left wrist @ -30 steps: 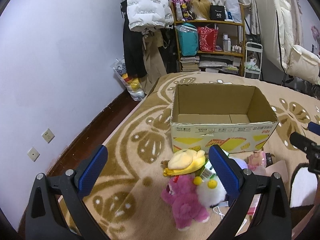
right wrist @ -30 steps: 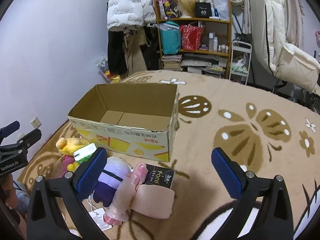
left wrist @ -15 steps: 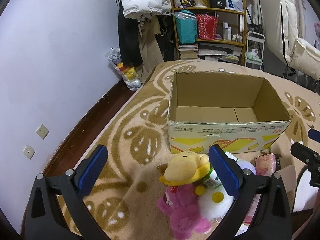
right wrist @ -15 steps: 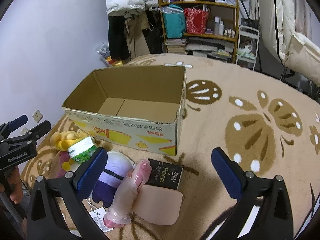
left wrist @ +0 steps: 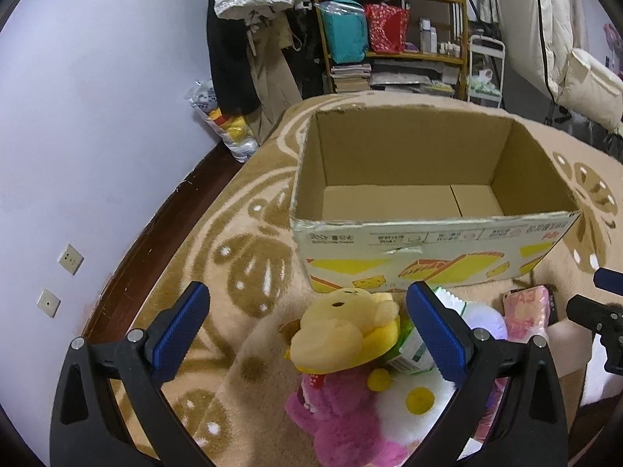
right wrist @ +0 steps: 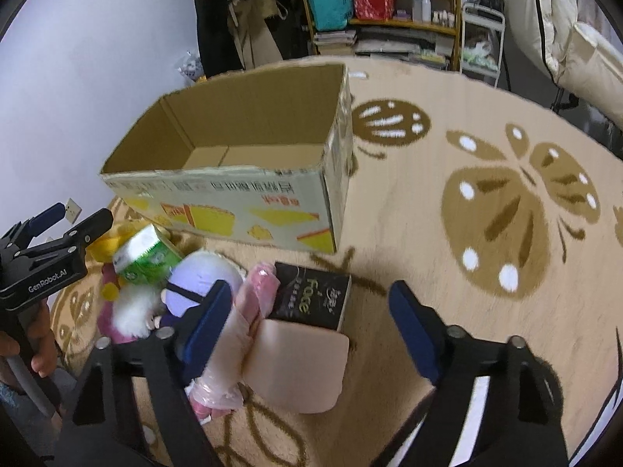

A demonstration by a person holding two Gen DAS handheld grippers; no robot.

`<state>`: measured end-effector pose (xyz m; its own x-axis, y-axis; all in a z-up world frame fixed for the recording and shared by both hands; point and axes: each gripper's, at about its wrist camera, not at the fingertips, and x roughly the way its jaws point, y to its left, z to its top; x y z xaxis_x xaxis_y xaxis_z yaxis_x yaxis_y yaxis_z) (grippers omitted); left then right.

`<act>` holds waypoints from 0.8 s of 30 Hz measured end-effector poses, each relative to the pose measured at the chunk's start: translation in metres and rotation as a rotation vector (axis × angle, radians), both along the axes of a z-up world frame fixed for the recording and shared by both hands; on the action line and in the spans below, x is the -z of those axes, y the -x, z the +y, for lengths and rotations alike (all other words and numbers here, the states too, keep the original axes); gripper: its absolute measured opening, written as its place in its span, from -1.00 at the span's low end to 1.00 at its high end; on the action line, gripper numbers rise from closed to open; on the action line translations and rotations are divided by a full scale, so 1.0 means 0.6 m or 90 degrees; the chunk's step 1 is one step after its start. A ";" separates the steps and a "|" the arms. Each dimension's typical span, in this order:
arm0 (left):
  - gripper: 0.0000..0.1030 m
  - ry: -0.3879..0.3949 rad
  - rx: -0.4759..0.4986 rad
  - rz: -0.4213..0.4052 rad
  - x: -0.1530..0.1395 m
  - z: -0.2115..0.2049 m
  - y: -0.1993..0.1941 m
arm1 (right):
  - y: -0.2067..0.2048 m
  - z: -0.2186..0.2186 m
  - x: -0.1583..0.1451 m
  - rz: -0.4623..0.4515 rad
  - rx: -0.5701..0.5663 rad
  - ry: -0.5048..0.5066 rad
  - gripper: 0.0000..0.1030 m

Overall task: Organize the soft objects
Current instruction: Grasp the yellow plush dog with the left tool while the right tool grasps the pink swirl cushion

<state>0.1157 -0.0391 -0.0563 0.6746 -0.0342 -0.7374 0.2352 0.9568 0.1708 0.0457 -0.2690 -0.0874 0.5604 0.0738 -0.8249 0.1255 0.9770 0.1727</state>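
Right wrist view: right tool, jaws closing on nothing yet, hovers over the black pack.

Both tools look alike: matte black angular frames, silver screws at the joints, ribbed blue pads lining the jaws. The left gripper matches the right gripper. White lettering, "GenRobot.AI", runs along the left one's side, above a pale grey handle.

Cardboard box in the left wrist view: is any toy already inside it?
No. The cardboard box shows only its bare floor, and the yellow plush lies on the rug in front of it.
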 end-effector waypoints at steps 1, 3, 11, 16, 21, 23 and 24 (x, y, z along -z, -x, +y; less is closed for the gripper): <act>0.95 -0.001 0.002 0.002 0.003 -0.002 -0.001 | -0.001 -0.001 0.004 0.007 0.000 -0.004 0.61; 0.95 -0.003 0.006 0.009 0.010 -0.005 -0.003 | -0.002 -0.004 0.012 0.022 0.002 -0.014 0.61; 0.95 -0.003 0.010 0.026 0.027 -0.011 -0.007 | -0.008 -0.011 0.030 0.055 0.007 -0.017 0.52; 0.91 0.028 -0.010 0.051 0.037 0.005 -0.017 | -0.014 -0.009 0.051 0.083 -0.002 -0.028 0.39; 0.64 0.049 -0.012 0.085 0.050 0.008 -0.023 | -0.014 -0.006 0.065 0.095 -0.011 -0.042 0.15; 0.61 0.054 -0.012 0.091 0.053 0.009 -0.022 | -0.015 -0.007 0.068 0.100 -0.015 -0.059 0.00; 0.56 0.059 -0.013 0.095 0.054 0.009 -0.023 | -0.015 -0.007 0.069 0.102 -0.016 -0.068 -0.04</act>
